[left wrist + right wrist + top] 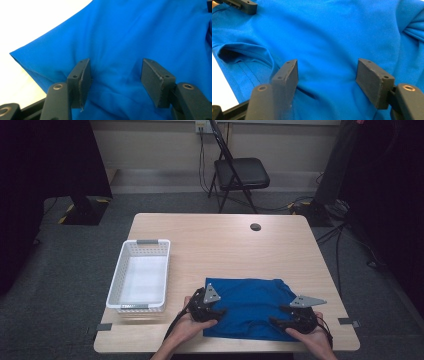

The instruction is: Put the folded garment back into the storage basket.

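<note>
A blue garment [250, 302] lies folded flat near the table's front edge, right of centre. My left gripper [220, 311] rests at the garment's left edge, held by a hand, pointing right over the cloth. In the left gripper view its jaws [116, 75] stand apart above the blue cloth [140, 32], not pinching it. My right gripper [277, 316] sits at the garment's front right, pointing left. In the right gripper view its jaws [327, 75] are also apart over the fabric [332, 35], with a folded hem at the left.
A white plastic basket [116, 280] stands empty on the left of the wooden table [225, 240]. A small black disc [255, 226] lies near the far edge. A black folding chair [240, 172] stands beyond the table.
</note>
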The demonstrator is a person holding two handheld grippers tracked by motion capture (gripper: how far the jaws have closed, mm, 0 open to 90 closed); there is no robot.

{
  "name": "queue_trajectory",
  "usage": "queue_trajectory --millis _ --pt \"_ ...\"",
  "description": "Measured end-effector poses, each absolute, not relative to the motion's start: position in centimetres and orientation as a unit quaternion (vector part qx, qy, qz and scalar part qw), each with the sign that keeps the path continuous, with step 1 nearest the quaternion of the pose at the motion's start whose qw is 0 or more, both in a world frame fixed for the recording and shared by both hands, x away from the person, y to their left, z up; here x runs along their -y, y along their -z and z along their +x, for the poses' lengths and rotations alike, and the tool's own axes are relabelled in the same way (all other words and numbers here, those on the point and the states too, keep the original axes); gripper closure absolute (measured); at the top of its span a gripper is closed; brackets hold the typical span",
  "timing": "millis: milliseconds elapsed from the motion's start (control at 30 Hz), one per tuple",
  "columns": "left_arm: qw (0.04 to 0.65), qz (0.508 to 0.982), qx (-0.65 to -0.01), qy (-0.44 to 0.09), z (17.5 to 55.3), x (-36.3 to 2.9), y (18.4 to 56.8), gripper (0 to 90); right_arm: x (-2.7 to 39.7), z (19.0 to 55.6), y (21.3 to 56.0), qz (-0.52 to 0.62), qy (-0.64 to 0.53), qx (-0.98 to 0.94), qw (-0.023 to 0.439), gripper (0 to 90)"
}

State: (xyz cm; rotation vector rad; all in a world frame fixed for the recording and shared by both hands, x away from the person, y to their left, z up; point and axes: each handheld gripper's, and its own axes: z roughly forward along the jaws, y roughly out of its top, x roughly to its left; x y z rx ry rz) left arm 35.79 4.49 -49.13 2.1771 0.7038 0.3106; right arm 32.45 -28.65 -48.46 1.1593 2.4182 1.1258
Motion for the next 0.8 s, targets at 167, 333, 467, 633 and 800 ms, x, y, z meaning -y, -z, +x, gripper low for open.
queue_trajectory --millis 167,333,467,633,800 --pt "0.405 0.862 -0.281 -0.117 35.4 -4.0 49.1 40.2 29.0 31.6 48.4 0.396 -0.383 -0.826 0.116 33.7" --pt "0.404 0.865 -0.281 -0.093 35.1 -3.9 48.8 39.0 29.2 31.4 48.3 0.4 -0.381 -0.826 0.115 33.3" --pt "0.402 0.867 -0.284 -0.084 34.8 -4.0 48.5 36.2 29.1 31.3 48.1 0.407 -0.386 -0.821 0.105 30.4" --pt "0.402 0.864 -0.29 -0.086 35.2 -4.5 48.1 28.4 28.1 30.7 47.2 0.394 -0.405 -0.817 0.115 31.5" --pt "0.4 0.867 -0.28 -0.103 36.1 -5.0 46.5 25.8 26.9 30.6 46.3 0.38 -0.418 -0.818 0.113 29.5"
